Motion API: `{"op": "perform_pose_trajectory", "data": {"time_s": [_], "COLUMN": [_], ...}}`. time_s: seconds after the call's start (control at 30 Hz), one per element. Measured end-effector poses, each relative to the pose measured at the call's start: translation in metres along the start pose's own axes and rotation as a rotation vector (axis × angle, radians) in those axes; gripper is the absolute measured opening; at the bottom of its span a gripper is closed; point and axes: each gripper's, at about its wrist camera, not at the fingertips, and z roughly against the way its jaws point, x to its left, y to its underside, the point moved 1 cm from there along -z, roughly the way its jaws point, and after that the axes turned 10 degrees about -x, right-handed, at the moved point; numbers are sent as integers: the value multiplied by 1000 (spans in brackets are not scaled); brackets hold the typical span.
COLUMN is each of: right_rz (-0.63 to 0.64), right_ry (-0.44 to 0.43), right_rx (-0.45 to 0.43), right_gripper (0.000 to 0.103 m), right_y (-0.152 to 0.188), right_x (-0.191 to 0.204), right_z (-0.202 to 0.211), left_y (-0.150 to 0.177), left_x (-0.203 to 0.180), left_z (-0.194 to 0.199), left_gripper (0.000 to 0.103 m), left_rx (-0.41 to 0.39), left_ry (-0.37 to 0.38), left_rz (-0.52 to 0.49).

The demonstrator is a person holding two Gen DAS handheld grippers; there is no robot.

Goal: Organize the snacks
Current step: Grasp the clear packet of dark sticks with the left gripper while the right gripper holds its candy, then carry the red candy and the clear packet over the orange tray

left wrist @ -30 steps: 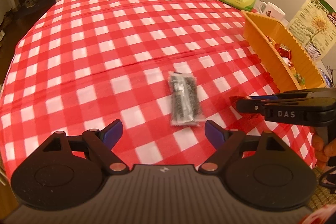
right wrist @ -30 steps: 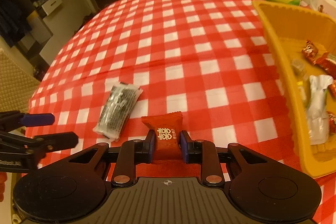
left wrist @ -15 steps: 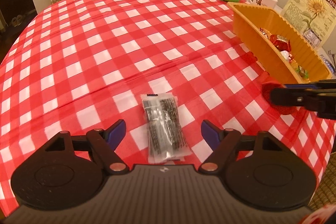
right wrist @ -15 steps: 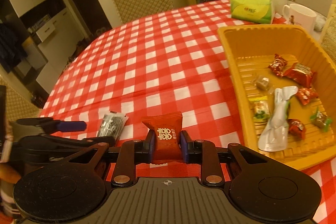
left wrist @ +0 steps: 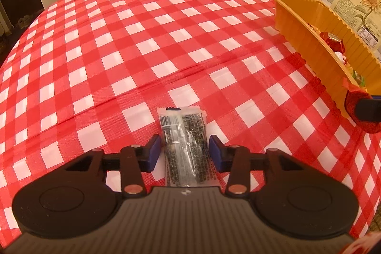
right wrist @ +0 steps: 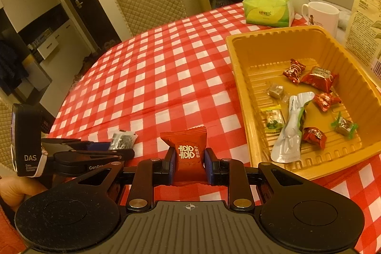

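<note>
Between the parted blue pads of the left tool (left wrist: 185,153) lies the clear dark-speckled snack packet (left wrist: 187,146), long axis running straight ahead, pads flanking but not yet touching; right tool (right wrist: 189,164) clamped on red candy sachet (right wrist: 188,154).

"DAS" on black box (right wrist: 26,139) of left tongs (right wrist: 104,151); "GenRo.." on its arm. Double-happiness sign on red candy pack (right wrist: 188,154). Other print too small.

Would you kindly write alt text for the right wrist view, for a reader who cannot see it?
The right claw grips a red snack packet above a red-and-white checked tablecloth. To its right an orange tray holds several wrapped sweets and a silver pouch. At left, the left claw straddles a dark seed packet.
</note>
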Motion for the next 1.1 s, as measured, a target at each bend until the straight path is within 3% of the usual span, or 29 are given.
{"op": "perform_pose_trajectory", "data": {"time_s": [0.3,0.57,1.1], "right_rz": [6,2,-37], "right_ry": [-17,-26,-6], "right_rx": [-3,-20,-86], "right_gripper": [26,26,26], "right_y": [0,-1,-17], "right_x": [-4,-16,-72], "right_z": [8,23,55], "left_y": [2,-5,-49], "left_x": [-4,-17,-108], "left_z": [7,35,75], "left_gripper": [34,34,34], "left_rx": [-4,-54,-164], "left_ry": [-11,10,140], "left_rz": [7,27,-4]}}
